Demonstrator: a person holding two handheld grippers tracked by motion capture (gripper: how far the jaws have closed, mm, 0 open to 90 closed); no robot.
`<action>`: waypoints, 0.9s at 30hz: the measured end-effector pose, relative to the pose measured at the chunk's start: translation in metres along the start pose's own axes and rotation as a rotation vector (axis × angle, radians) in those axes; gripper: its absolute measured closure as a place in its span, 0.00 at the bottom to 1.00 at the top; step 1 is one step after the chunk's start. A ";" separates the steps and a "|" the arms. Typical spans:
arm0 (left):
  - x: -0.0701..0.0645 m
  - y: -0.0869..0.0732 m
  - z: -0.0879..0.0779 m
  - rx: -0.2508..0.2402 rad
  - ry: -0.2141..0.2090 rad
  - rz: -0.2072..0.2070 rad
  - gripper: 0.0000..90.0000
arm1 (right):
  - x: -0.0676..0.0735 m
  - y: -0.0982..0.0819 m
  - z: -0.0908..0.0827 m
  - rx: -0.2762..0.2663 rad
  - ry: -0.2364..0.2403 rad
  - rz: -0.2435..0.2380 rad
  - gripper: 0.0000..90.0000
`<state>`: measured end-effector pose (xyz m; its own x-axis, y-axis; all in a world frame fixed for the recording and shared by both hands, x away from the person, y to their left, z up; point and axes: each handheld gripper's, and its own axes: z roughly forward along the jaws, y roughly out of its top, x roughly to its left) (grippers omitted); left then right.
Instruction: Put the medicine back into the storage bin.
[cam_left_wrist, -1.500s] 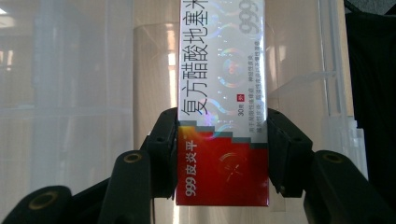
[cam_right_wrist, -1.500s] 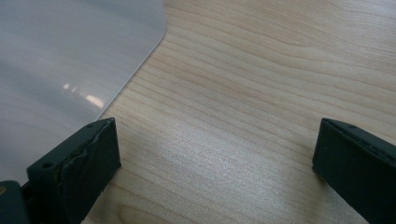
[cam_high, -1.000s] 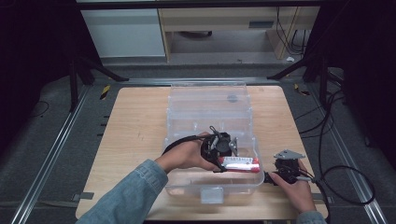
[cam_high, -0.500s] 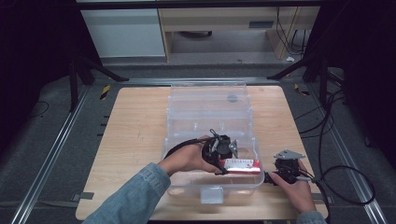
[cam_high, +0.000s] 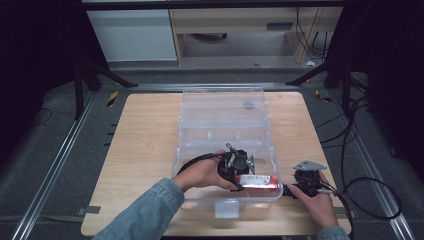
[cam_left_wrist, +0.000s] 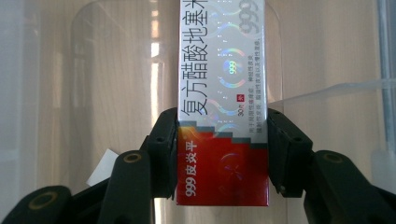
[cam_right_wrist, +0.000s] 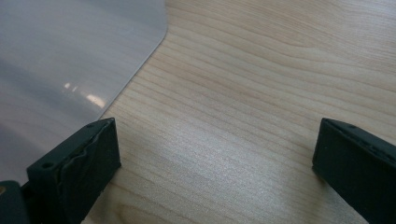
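A red and silver medicine box (cam_left_wrist: 222, 116) with printed Chinese characters is clamped between the pads of my left gripper (cam_left_wrist: 222, 154). In the high view that left gripper (cam_high: 239, 169) reaches into the near part of the clear plastic storage bin (cam_high: 225, 125), and the medicine box (cam_high: 259, 181) lies flat, low inside it near the right wall. My right gripper (cam_high: 306, 181) rests on the table just right of the bin. Its jaws stand wide apart over bare wood in the right gripper view (cam_right_wrist: 215, 154), with nothing between them.
The bin's clear lid (cam_high: 222, 100) lies folded back toward the far side. The wooden table (cam_high: 145, 145) has bare room left of the bin. Black cables (cam_high: 360, 185) trail off the right edge. The bin's rounded corner (cam_right_wrist: 70, 70) shows close to my right gripper.
My left gripper has sunk a little deeper into the bin with the medicine box still in it. The right gripper has kept still.
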<state>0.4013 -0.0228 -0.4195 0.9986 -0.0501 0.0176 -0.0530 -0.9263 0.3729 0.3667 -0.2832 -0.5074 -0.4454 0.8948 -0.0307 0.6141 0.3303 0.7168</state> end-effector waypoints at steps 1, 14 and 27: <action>0.000 0.000 0.001 0.000 0.000 -0.002 0.57 | 0.000 0.000 0.000 0.000 0.000 0.000 0.01; -0.003 -0.004 0.026 0.052 -0.015 -0.007 0.57 | 0.000 0.000 0.000 0.000 0.000 -0.002 0.01; -0.004 -0.003 0.036 0.092 -0.014 -0.005 0.56 | 0.000 0.000 0.000 0.000 0.000 -0.001 0.01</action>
<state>0.3976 -0.0338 -0.4542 0.9988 -0.0494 0.0031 -0.0482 -0.9571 0.2858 0.3669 -0.2830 -0.5074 -0.4466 0.8942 -0.0314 0.6137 0.3317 0.7165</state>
